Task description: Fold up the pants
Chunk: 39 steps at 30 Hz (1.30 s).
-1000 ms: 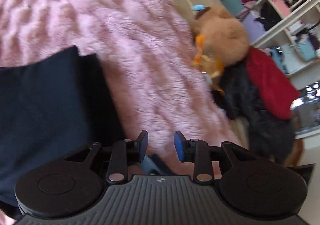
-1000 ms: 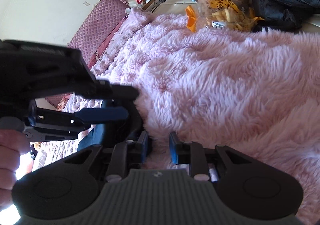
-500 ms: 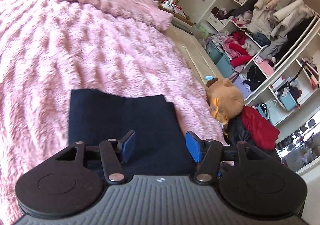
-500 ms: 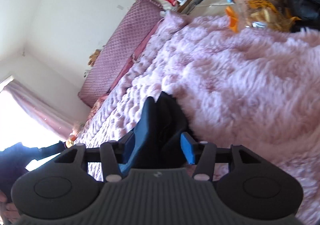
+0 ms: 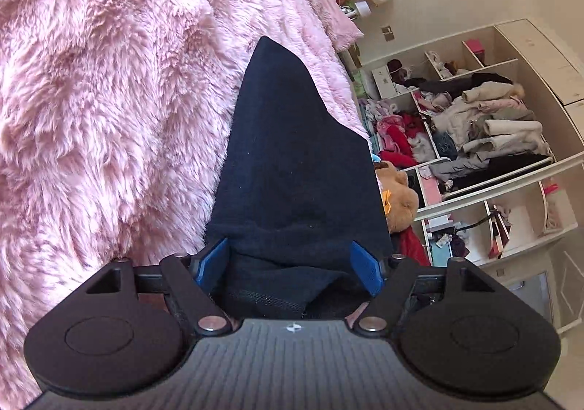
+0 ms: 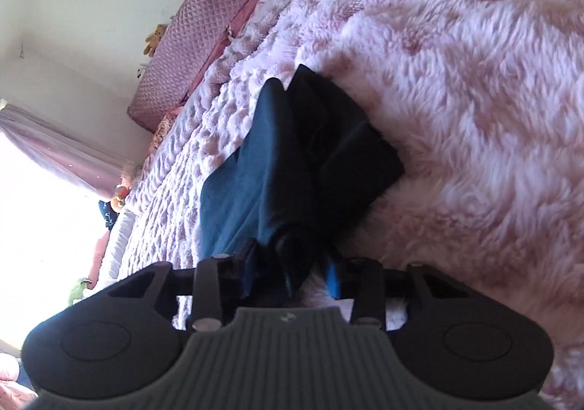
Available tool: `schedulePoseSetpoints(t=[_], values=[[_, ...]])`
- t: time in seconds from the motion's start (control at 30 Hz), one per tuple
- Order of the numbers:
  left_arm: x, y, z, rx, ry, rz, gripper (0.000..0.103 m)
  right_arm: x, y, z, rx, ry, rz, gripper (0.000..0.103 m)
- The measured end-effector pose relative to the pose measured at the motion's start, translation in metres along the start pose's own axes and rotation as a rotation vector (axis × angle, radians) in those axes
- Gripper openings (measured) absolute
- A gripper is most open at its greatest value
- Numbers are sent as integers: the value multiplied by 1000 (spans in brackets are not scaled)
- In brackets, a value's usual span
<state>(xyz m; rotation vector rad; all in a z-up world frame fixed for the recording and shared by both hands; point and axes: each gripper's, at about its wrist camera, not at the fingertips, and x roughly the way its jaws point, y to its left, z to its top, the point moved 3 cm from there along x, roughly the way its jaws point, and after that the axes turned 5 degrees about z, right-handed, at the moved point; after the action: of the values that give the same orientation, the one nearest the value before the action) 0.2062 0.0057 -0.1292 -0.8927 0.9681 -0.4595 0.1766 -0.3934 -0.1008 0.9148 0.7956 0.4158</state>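
Observation:
The dark navy pants (image 5: 292,162) lie folded on the fluffy pink blanket (image 5: 109,100). My left gripper (image 5: 288,264) is open wide, its blue pads on either side of the near end of the pants, with cloth bunched between them. In the right wrist view the pants (image 6: 292,154) lie as a folded stack with layers showing. My right gripper (image 6: 292,277) is open, with a bunched corner of the pants between its blue pads.
The bed's edge runs along the right in the left wrist view, with a brown teddy bear (image 5: 398,198) beside it and open white shelves (image 5: 492,140) stuffed with clothes beyond. A quilted pink headboard (image 6: 204,30) and a bright window stand far in the right wrist view.
Both grippers have opened wider and moved in onto the pants; cloth now lies between the pads of each. Both views have tilted and closed in on the pants.

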Motion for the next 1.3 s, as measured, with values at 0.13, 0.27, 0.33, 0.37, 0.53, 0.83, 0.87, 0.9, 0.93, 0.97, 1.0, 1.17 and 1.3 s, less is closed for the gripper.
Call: schedulePoseSetpoints(t=[0.13, 0.27, 0.33, 0.37, 0.53, 0.83, 0.87, 0.9, 0.93, 0.97, 1.0, 1.17, 1.3], values=[[-3, 11, -6, -27, -19, 18, 37, 3, 9, 1, -78, -76, -33, 13], [-5, 15, -21, 5, -36, 100, 10, -8, 9, 7, -60, -151, -10, 10], [-1, 14, -28, 26, -21, 113, 8, -10, 10, 8, -77, -158, -54, 10], [-1, 13, -31, 31, -14, 117, 8, -11, 11, 7, -84, -165, -78, 10], [5, -5, -40, 179, 42, 180, 8, -13, 16, 4, -117, -203, -164, 22], [-52, 4, -9, 153, -55, -50, 65, -33, 5, 50, -156, -185, -98, 82], [-58, 9, -5, 131, -71, -66, 69, -29, -5, 58, -107, -164, -86, 82], [-61, 13, -1, 113, -80, -74, 75, -22, -16, 65, -60, -135, -77, 83], [-62, 18, 3, 94, -85, -77, 79, -13, -26, 72, -25, -94, -64, 83], [-58, 25, 8, 57, -77, -81, 79, -3, -34, 77, -17, -48, -34, 83], [-50, 30, 12, 16, -59, -90, 79, 5, -39, 81, -27, -5, 7, 83], [-14, 43, 29, -71, 19, -212, 79, 37, -53, 104, -55, 197, 182, 83], [20, 47, 47, -148, 116, -230, 76, 53, -62, 117, 30, 283, 274, 82]])
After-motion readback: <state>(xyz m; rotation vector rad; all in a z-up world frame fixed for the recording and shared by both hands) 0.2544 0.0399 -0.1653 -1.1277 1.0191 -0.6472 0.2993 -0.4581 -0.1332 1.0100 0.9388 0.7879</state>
